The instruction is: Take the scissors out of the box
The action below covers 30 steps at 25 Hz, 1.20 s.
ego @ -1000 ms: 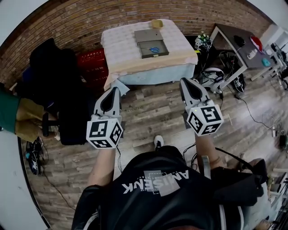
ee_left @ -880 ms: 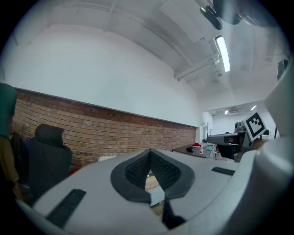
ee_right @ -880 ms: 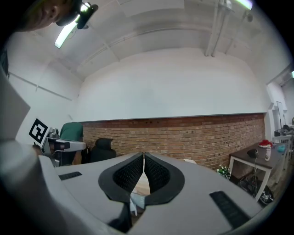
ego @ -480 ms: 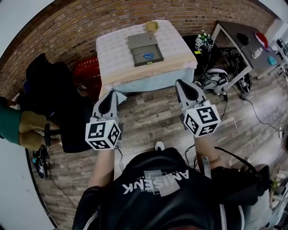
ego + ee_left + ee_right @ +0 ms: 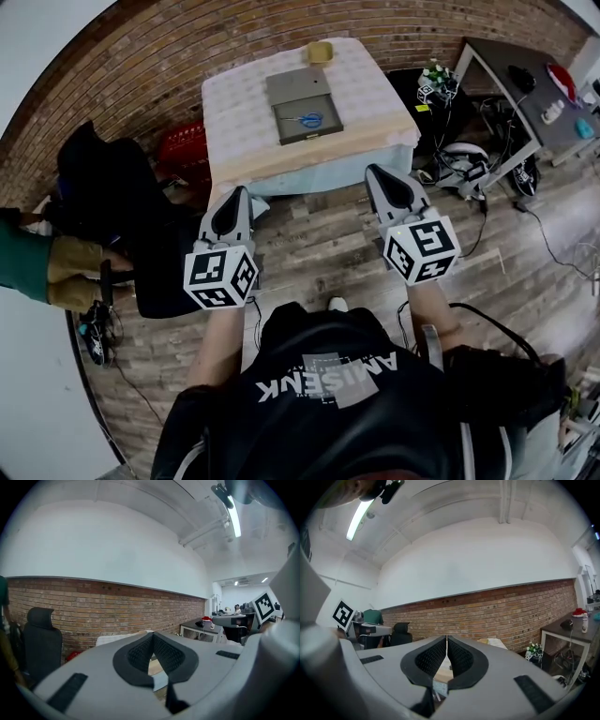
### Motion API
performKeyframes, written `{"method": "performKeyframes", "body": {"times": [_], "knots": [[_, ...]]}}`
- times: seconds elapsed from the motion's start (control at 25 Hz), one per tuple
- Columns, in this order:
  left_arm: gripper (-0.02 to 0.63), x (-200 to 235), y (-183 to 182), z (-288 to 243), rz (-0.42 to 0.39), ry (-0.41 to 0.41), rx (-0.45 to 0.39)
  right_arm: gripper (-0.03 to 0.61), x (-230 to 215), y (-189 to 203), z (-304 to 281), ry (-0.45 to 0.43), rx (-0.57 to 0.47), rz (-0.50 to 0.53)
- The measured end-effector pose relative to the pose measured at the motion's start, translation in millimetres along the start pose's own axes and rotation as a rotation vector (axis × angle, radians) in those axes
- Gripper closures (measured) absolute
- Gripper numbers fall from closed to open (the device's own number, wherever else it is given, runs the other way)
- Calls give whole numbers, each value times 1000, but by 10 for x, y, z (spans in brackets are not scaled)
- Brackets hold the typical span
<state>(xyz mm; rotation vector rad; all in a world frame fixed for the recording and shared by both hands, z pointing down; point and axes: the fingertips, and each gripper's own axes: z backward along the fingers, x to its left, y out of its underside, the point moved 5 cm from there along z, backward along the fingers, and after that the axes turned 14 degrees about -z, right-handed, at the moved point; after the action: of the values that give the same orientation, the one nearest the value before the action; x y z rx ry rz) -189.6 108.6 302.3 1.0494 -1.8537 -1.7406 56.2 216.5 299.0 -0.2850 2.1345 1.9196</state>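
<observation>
Blue-handled scissors [image 5: 310, 119] lie inside an open grey box [image 5: 305, 122] whose lid [image 5: 297, 84] lies flat behind it, on a table with a pale cloth [image 5: 246, 114]. Both grippers hover over the wooden floor, short of the table's front edge. My left gripper [image 5: 233, 201] is shut and holds nothing. My right gripper [image 5: 387, 181] is shut too, also with nothing in it. In the left gripper view the pads [image 5: 140, 654] meet at the tips; in the right gripper view the pads [image 5: 460, 658] press together, with the table edge showing beyond.
A small yellow bowl [image 5: 321, 51] sits at the table's far edge. A black office chair [image 5: 103, 192] and a red crate [image 5: 187, 148] stand left of the table. A dark desk [image 5: 525, 94] with clutter and cables is at the right. A brick wall runs behind.
Both grippers and the person have moved forward toward the table; the table now lies closer in the head view. Both jaws stayed shut.
</observation>
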Motion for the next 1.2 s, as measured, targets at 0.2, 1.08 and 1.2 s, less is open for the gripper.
{"method": "performKeyframes", "body": {"times": [0.2, 1.08, 1.2], "knots": [[604, 90, 45, -245, 19, -6, 11, 537, -69, 28, -241, -3, 14, -1], [604, 964, 168, -2157, 141, 73, 20, 537, -527, -258, -2040, 71, 81, 73], [604, 1036, 226, -2347, 171, 96, 32, 537, -607, -260, -2252, 89, 102, 72]]}}
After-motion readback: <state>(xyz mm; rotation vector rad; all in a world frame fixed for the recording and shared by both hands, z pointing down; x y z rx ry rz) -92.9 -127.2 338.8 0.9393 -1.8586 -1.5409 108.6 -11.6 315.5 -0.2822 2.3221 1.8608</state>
